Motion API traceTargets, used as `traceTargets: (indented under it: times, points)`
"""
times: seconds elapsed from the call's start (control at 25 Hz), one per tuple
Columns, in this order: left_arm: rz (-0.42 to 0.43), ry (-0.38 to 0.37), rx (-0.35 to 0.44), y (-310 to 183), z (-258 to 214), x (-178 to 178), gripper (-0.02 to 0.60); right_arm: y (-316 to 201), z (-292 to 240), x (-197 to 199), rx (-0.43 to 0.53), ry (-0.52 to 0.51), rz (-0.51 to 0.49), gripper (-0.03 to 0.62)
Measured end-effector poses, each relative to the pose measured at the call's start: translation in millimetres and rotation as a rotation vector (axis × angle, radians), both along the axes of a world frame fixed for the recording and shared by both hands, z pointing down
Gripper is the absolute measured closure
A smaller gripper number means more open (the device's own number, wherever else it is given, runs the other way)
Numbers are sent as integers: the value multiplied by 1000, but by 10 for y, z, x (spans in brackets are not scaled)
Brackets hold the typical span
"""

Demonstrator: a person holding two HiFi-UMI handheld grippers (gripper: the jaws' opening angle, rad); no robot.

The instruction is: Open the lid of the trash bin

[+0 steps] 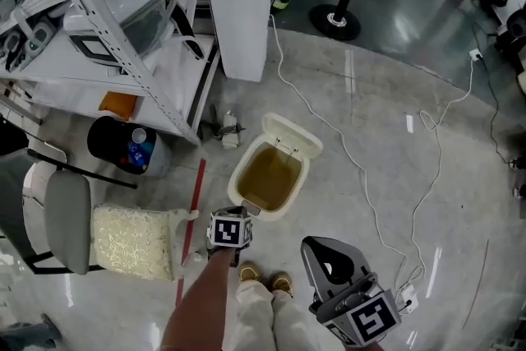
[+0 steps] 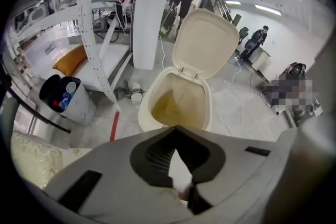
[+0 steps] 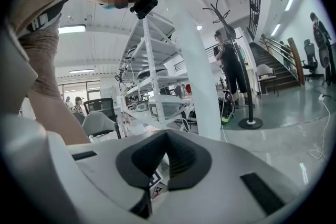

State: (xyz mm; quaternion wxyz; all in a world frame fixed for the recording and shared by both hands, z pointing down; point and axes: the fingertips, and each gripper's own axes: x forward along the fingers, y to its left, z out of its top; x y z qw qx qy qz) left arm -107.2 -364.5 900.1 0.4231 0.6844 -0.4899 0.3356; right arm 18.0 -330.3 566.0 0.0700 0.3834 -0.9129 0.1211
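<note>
A cream trash bin (image 1: 239, 177) stands on the floor with its lid (image 1: 292, 136) swung up and back, so the yellowish inside shows. In the left gripper view the bin (image 2: 144, 108) sits just past the jaws and the lid (image 2: 206, 42) stands upright behind it. My left gripper (image 1: 250, 210) hovers at the bin's near rim, jaws closed tip to tip with nothing between them. Lower right, apart from the bin, my right gripper (image 1: 311, 247) is also shut and empty. In its own view it points level at the shelving, with no bin in sight.
A white shelving rack (image 1: 123, 53) and a white pillar (image 1: 238, 4) stand behind the bin. A black bin with bottles (image 1: 123, 145), a grey chair (image 1: 62, 218) and a white bag (image 1: 136, 242) lie left. A white cable (image 1: 362, 168) runs right of the bin, a stand base (image 1: 334, 19) beyond.
</note>
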Motion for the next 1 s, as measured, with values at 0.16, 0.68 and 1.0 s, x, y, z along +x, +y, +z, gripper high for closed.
traceTargets:
  times: [0.16, 0.68, 1.0]
  points:
    - [-18, 34, 88, -132, -586, 40, 583, 6, -251, -9, 12, -15, 1, 569]
    - [9, 59, 388, -134, -3273, 48, 583, 308, -1311, 21, 2, -11, -77, 569]
    - [77, 81, 572, 225, -4609, 138, 583, 536, -1890, -98, 59, -15, -143, 569]
